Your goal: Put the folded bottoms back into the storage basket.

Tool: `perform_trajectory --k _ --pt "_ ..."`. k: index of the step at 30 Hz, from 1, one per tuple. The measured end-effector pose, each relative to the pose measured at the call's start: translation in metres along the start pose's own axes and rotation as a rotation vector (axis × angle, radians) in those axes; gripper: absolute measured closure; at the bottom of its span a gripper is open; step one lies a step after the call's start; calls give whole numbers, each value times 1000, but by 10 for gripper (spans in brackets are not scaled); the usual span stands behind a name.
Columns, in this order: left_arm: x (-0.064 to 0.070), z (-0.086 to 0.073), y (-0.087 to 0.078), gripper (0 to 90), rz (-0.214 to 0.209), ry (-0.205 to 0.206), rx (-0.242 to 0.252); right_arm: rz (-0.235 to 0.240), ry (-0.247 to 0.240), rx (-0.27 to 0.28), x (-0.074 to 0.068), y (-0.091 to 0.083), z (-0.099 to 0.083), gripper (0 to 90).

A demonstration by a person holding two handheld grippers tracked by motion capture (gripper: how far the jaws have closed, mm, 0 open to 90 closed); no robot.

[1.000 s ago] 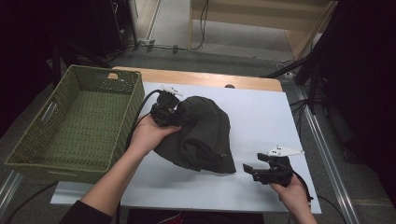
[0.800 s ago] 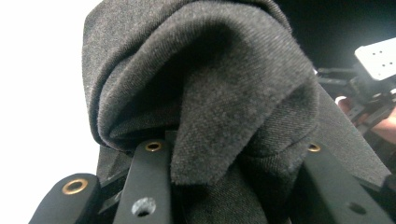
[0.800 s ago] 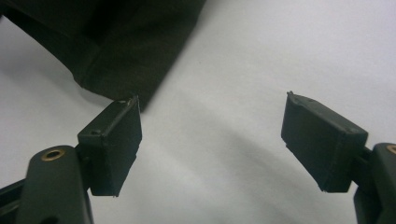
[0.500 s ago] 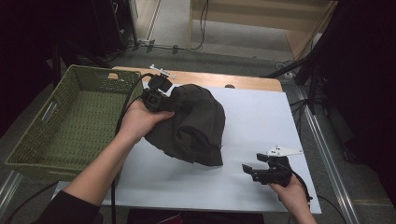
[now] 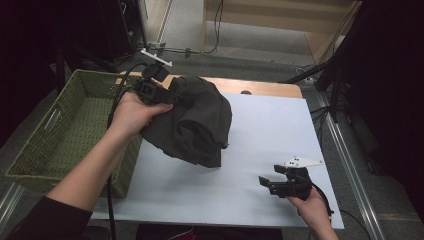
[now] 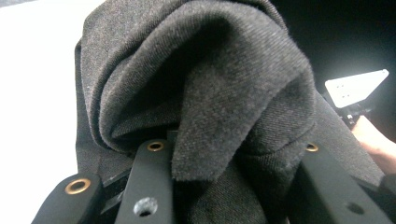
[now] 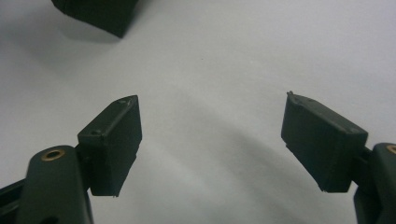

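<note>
Cloth (image 5: 192, 122) hangs clamped in left gripper (image 5: 167, 95), beside basket (image 5: 65, 132).

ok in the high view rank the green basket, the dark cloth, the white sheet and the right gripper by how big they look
1. white sheet, the largest patch
2. green basket, part of it behind the forearm
3. dark cloth, bunched and lifted nearer the camera, so its rank below the basket is unsure
4. right gripper, clearly the smallest

No readable txt, labels or nos. anywhere; nothing legible.
</note>
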State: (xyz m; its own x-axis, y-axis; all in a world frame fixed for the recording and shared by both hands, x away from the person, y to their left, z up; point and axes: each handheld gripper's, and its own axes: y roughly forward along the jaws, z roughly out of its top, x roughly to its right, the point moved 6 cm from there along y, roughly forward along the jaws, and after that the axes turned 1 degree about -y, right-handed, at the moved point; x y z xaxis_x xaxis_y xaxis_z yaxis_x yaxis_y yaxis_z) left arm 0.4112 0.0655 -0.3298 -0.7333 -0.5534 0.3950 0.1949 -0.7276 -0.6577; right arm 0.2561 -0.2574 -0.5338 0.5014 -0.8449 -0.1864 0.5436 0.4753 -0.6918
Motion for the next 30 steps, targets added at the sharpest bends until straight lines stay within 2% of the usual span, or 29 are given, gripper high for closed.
perform_trajectory --k 11,15,22,30 --pt "-14 11 -33 661 17 -35 26 1 -3 -1 -1 0 0 190" --pt "-19 15 -47 660 40 -38 40 -1 1 0 -1 1 0 190" --pt "-26 18 -69 661 58 -52 80 -1 1 -2 -1 1 0 191" --pt "-41 18 -91 661 71 -99 136 -3 -2 -4 -1 1 0 190"
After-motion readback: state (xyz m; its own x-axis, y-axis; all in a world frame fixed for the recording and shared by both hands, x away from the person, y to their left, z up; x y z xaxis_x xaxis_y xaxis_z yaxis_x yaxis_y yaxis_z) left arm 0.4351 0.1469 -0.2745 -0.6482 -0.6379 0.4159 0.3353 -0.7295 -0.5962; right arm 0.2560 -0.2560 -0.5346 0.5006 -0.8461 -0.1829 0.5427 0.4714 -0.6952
